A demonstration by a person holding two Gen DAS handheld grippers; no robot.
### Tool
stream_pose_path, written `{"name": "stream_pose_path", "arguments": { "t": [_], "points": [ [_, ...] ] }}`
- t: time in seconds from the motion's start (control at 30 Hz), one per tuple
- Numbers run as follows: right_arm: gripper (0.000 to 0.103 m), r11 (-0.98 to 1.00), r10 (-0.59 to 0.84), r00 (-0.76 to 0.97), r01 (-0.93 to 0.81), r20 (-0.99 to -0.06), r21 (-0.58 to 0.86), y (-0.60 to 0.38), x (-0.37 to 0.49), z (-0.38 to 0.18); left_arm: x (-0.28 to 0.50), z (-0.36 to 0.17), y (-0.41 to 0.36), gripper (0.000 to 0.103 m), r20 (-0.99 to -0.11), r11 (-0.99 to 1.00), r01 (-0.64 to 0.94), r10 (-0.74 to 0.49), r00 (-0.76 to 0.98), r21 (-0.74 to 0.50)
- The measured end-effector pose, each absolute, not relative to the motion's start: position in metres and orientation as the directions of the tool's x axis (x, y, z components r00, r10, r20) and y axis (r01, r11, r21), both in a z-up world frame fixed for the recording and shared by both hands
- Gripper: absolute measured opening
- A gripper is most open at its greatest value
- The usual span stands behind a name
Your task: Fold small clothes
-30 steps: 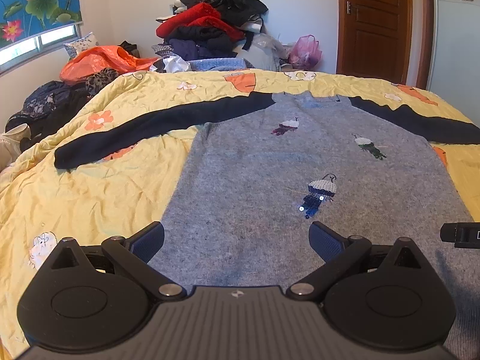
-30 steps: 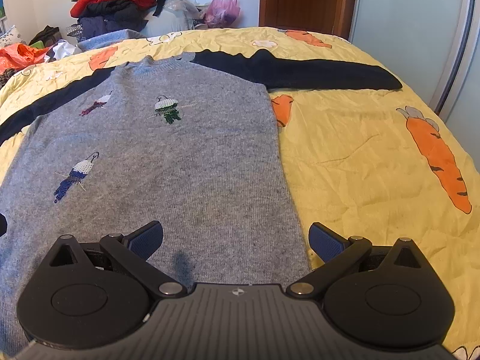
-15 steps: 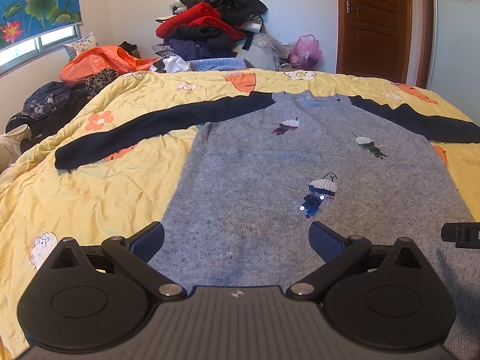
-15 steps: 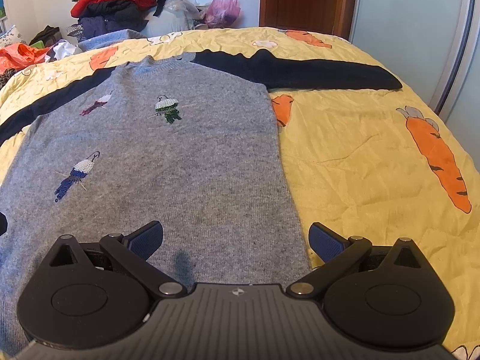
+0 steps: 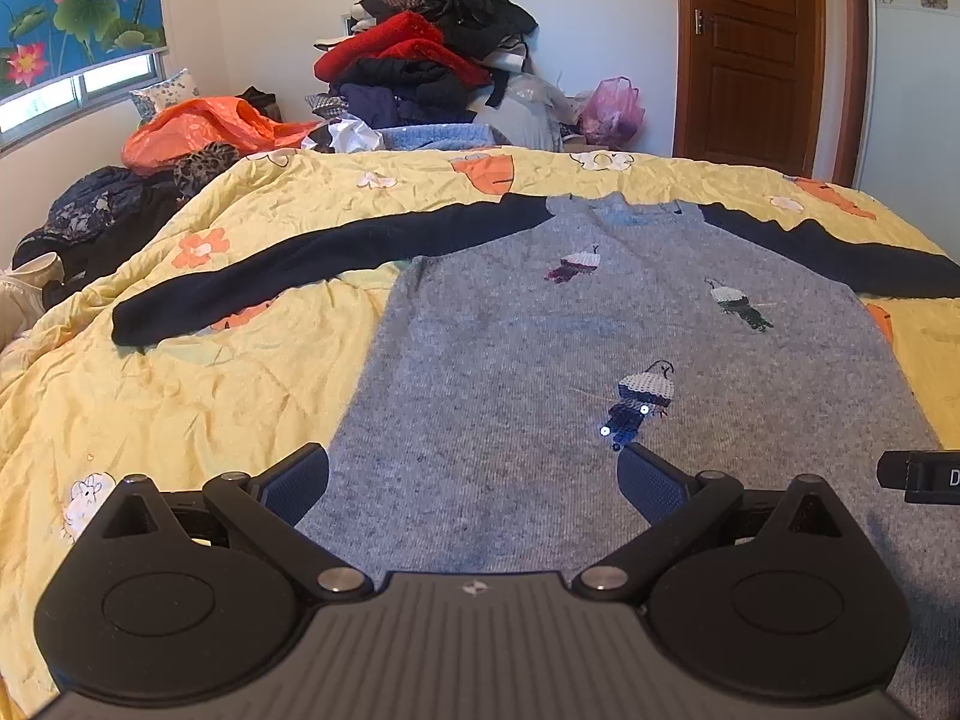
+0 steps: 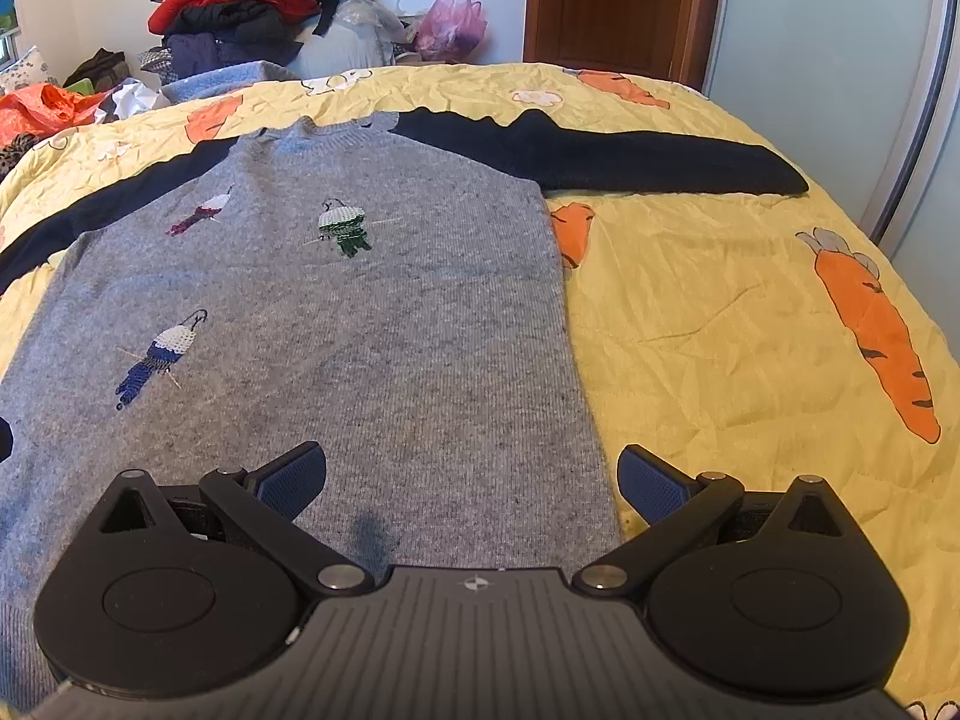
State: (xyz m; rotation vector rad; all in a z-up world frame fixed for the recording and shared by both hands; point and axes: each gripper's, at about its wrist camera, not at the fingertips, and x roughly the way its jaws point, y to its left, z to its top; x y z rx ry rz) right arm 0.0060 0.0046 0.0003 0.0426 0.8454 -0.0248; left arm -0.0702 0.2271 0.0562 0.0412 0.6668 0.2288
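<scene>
A grey knit sweater (image 5: 540, 348) (image 6: 360, 312) with dark navy sleeves and sequin bird patches lies flat, front up, on a yellow quilt (image 5: 150, 396) (image 6: 720, 324). Its left sleeve (image 5: 312, 264) and right sleeve (image 6: 630, 159) stretch straight out to the sides. My left gripper (image 5: 474, 480) hovers open over the lower left part of the body, nothing between its fingers. My right gripper (image 6: 474, 477) is open above the lower right edge of the body, one finger over the quilt. A black part of the right gripper (image 5: 924, 476) shows at the edge of the left wrist view.
A tall heap of clothes (image 5: 420, 54) (image 6: 252, 6) rises beyond the far side of the bed, with an orange plastic bag (image 5: 204, 126) and a pink bag (image 5: 612, 111) beside it. A brown door (image 5: 756, 48) stands at the back right. A window (image 5: 72, 90) is on the left wall.
</scene>
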Motion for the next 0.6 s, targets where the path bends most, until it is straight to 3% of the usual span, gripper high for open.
{"name": "stream_pose_path", "arguments": {
  "t": [0.47, 0.6],
  "points": [
    [0.103, 0.999, -0.004, 0.672, 0.031, -0.740, 0.022, -0.002, 0.016, 0.003, -0.063, 0.056, 0.226, 0.103, -0.605, 0.972, -0.193, 0.233, 0.762, 0.131],
    [0.102, 0.981, 0.112, 0.673, 0.040, -0.731, 0.187, -0.045, 0.039, 0.010, -0.059, 0.057, 0.226, 0.103, -0.598, 0.975, -0.187, 0.221, 0.770, 0.120]
  ]
}}
